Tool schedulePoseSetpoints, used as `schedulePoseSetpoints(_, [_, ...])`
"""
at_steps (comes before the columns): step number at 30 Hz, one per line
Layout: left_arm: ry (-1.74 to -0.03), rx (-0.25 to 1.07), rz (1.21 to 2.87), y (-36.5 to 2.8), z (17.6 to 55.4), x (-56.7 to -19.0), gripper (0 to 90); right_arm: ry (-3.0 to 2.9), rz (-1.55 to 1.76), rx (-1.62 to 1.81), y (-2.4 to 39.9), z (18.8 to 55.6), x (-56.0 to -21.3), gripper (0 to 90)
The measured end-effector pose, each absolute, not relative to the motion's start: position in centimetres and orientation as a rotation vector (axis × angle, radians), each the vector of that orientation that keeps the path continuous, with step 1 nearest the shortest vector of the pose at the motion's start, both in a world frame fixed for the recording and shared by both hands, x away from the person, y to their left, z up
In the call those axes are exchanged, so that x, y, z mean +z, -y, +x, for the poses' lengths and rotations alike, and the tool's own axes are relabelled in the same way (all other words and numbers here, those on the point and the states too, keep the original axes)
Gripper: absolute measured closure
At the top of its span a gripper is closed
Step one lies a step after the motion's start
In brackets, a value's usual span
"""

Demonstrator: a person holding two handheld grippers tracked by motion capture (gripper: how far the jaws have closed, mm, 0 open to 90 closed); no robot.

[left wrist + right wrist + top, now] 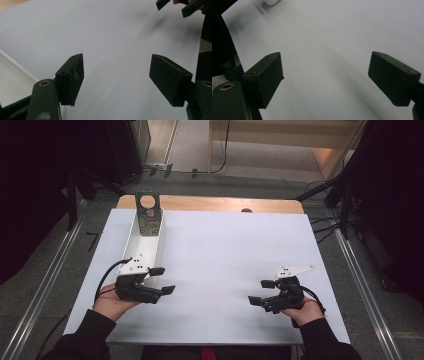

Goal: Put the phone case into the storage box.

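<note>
Jaws: both pairs wide apart, empty, I see | left gripper (pixel 162 280) just beside white tray (pixel 134 240) at table's left; right gripper (pixel 261 291) well apart | tray looks stiff, light, smooth; I'd pinch its near end wall.

Long white tray (pixel 131 242), apparently empty, far-left.

My high view looks down and forward over the whole white surface (pixel 225 255); both gripper views sit close above that same sheet.
</note>
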State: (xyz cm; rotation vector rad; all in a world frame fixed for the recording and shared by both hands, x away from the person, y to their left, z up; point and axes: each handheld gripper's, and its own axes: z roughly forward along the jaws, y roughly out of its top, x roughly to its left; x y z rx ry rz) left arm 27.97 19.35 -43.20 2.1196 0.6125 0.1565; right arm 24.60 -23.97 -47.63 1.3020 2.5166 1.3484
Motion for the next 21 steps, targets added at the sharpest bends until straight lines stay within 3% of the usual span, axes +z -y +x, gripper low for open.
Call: schedulePoseSetpoints(21, [-0.576,0.118,2.160,-19.6,27.0,-44.8,27.9,-2.516,1.300,1.359,24.0,24.6,-47.6,11.7])
